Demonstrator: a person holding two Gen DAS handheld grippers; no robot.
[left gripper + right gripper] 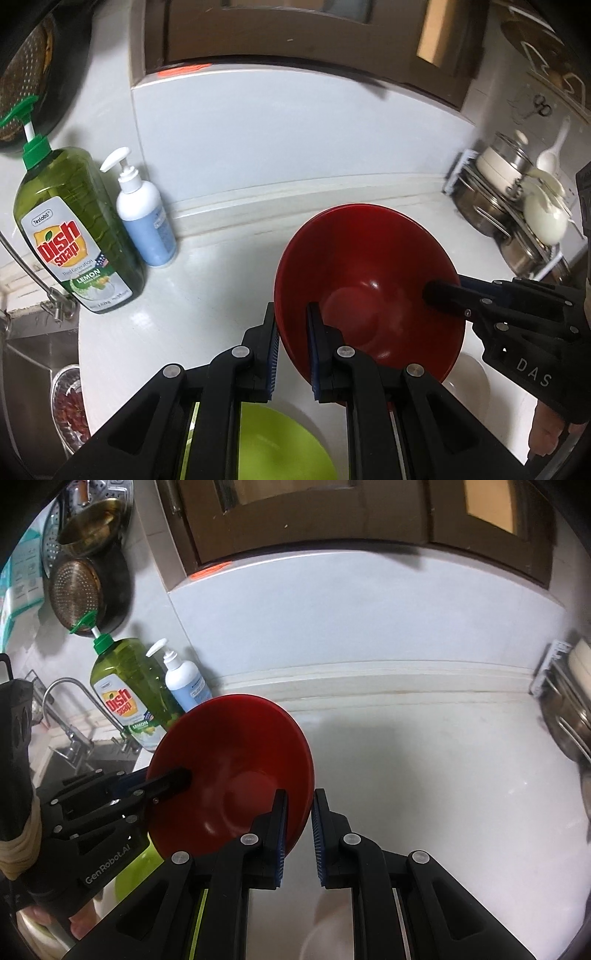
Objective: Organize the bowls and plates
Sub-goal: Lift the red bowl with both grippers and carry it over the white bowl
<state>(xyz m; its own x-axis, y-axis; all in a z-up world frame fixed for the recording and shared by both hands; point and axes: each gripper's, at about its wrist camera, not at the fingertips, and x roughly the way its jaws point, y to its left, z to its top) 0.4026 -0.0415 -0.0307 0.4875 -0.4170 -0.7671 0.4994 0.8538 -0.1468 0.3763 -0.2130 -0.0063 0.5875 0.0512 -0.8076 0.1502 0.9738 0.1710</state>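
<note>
Red and shiny, the red bowl sits in the lower middle of the left wrist view, held up over the white counter and tipped on its side. We hold it with both grippers. Our left gripper pinches the near rim, one finger outside and one inside. Our right gripper pinches the other side of the rim in the same way, near the bottom middle of the right wrist view. Both are squeezed tight on the bowl.

Under the bowl, at the bottom of the left wrist view, we see a green plate. A white dish peeks out at the lower right, but we cannot tell if it is a plate or a bowl. At the left stand a green dish soap bottle and a white pump bottle. At the right edge is a rack of metal pots.

We think we are in the middle of moving the red bowl to its spot. It looks like it could go with the dishes below, but we cannot be sure where. For the next move we need to turn the bowl flat and bring it down slowly. One gripper may need to let go so the other can set it down. We must hold on well, as the bowl looks slippery.
</note>
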